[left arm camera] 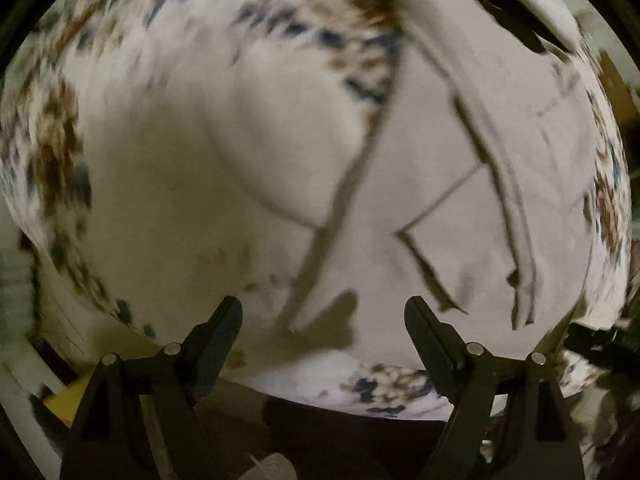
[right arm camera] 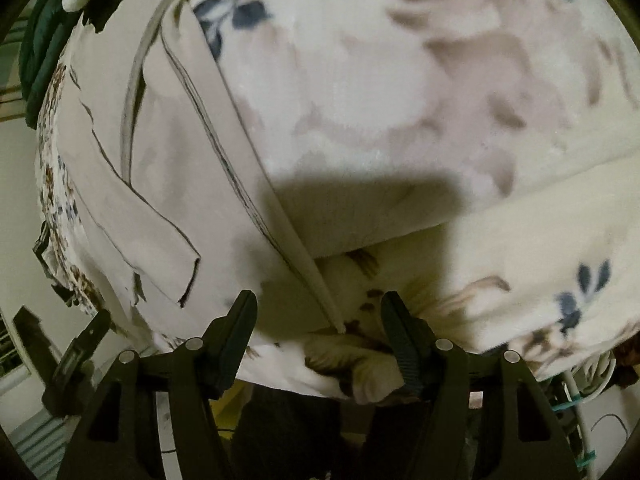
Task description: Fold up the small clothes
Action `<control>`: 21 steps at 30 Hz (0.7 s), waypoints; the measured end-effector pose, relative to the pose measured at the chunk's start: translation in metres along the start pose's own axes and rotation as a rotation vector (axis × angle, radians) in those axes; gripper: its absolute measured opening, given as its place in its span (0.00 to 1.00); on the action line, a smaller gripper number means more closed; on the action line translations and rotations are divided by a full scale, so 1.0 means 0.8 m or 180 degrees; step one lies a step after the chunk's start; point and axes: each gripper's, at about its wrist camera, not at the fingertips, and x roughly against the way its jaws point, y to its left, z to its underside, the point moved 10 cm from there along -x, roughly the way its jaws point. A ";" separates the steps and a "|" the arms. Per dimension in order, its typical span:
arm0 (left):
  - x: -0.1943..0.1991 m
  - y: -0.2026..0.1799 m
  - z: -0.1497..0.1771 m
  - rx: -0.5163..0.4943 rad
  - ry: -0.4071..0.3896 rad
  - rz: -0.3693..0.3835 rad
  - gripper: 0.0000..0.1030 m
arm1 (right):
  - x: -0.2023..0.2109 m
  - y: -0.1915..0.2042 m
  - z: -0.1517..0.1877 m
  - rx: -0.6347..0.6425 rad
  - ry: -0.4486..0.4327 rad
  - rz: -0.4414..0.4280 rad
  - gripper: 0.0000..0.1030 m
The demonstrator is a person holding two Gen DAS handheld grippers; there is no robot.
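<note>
White garment lies part-folded on floral bedspread; my left gripper and right gripper have fingers apart, empty; more folds left.

Dim, warm indoor light; motion blur on the left, sharper on the right.

The left wrist view smears the floral bedcover and the pale garment ahead of the left gripper, whose dark shadow lies between its fingers. Ahead of the right gripper a broad, hard-edged shadow crosses the cloth, so light falls from behind. Fisheye bending curves both views' edges, with black corners.
</note>
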 end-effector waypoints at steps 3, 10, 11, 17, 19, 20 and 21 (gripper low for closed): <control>-0.021 0.005 0.008 0.0107 0.0119 0.0202 0.80 | -0.015 0.002 0.002 0.0018 0.0057 -0.0087 0.70; -0.043 -0.019 0.022 -0.0169 0.0109 0.0213 0.05 | -0.034 0.010 0.001 0.0062 0.0120 -0.0261 0.69; -0.042 -0.021 0.024 -0.0202 0.0095 0.0162 0.04 | -0.034 0.016 0.001 0.0061 0.0106 -0.0313 0.65; -0.011 -0.019 0.025 0.0028 0.0004 0.0266 0.03 | -0.024 0.045 0.003 0.0039 0.0014 -0.0421 0.03; 0.005 -0.020 0.023 0.0156 0.0015 0.0365 0.03 | -0.012 0.055 0.004 0.0020 0.0005 -0.0508 0.03; 0.014 -0.018 0.019 0.0205 0.0012 0.0413 0.03 | -0.003 0.064 0.004 0.0007 -0.0002 -0.0580 0.03; 0.024 -0.018 0.015 0.0261 0.0001 0.0459 0.03 | 0.006 0.070 0.003 -0.0012 -0.0010 -0.0646 0.03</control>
